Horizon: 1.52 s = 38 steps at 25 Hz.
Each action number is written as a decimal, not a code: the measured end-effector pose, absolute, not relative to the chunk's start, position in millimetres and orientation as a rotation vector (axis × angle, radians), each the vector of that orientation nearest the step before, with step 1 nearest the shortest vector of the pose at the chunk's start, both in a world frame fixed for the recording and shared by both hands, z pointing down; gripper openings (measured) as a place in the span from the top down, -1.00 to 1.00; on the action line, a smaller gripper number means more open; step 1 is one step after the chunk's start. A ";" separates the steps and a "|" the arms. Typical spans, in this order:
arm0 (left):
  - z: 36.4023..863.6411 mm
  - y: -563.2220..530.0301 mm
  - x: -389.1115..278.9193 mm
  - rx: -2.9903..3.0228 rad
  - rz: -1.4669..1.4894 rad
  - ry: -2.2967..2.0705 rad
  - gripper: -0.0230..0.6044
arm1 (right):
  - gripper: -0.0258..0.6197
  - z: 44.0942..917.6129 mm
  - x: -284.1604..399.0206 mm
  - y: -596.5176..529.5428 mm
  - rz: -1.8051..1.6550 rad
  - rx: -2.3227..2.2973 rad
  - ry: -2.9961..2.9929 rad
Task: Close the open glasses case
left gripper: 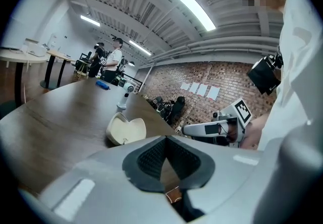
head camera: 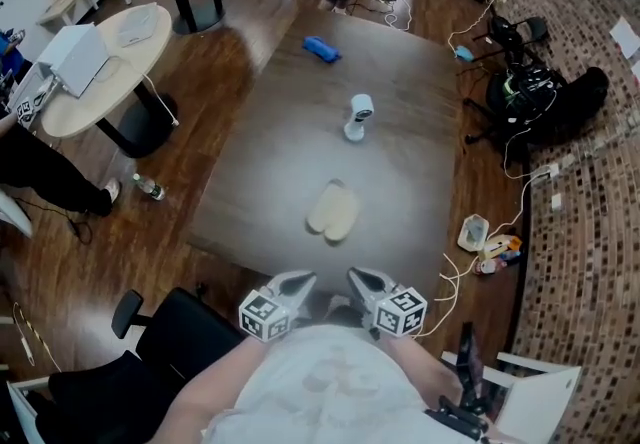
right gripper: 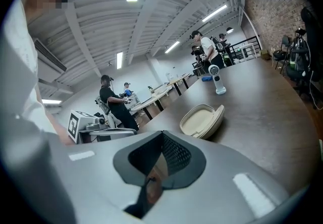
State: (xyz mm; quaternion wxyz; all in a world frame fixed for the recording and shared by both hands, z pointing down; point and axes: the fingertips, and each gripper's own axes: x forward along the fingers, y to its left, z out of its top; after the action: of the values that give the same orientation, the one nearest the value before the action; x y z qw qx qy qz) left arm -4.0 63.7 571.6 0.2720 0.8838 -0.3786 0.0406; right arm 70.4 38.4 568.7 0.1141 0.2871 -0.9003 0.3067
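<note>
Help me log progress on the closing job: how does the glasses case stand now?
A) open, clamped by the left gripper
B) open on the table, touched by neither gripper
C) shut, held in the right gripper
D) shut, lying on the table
B: the cream glasses case lies open on the table, while the left gripper and the right gripper sit at the near edge, apart from it.

glasses case (head camera: 333, 211): plain cream
table (head camera: 410, 162): dark brown wood grain
left gripper (head camera: 298, 282): grey, black-and-white square markers
right gripper (head camera: 362, 280): grey, same markers
small stand (head camera: 359, 117) beyond case: white
flat thing (head camera: 321, 49) farther beyond case: blue
wall (left gripper: 202, 74): red-brown brick
</note>
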 end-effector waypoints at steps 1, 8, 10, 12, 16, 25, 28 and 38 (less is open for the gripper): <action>573.6 63.2 -4.2 2.372 0.116 -1.020 0.92 | 0.89 570.6 69.9 38.6 0.907 0.839 -2.638; 577.9 40.5 0.3 2.357 0.167 -1.039 0.92 | 0.90 576.1 72.0 8.5 0.929 0.796 -2.654; 574.2 27.2 2.4 2.362 0.181 -1.049 0.92 | 0.89 570.6 72.9 -4.4 0.918 0.781 -2.678; 568.6 11.3 8.4 2.377 0.197 -1.055 0.92 | 0.89 566.6 75.1 -15.6 0.912 0.763 -2.698; 565.0 -17.8 21.5 2.391 0.234 -1.060 0.92 | 0.89 567.6 79.9 -35.2 0.941 0.735 -2.722; 573.0 -31.0 25.7 2.371 0.345 -1.012 0.92 | 0.89 585.1 65.3 -24.7 1.006 0.626 -2.688; 572.0 -38.7 32.5 2.387 0.344 -0.973 0.92 | 0.90 588.6 67.8 -25.8 1.036 0.667 -2.667; 580.3 -51.7 6.1 2.428 0.338 -0.804 0.92 | 0.89 608.6 68.4 -57.1 1.129 1.025 -2.550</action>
State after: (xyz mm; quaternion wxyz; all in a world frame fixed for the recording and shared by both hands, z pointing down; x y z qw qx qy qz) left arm 6.1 -51.7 580.3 0.2769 0.9043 -0.2995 0.1259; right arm 68.4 -57.1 608.6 0.0850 0.3438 -0.8550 0.3788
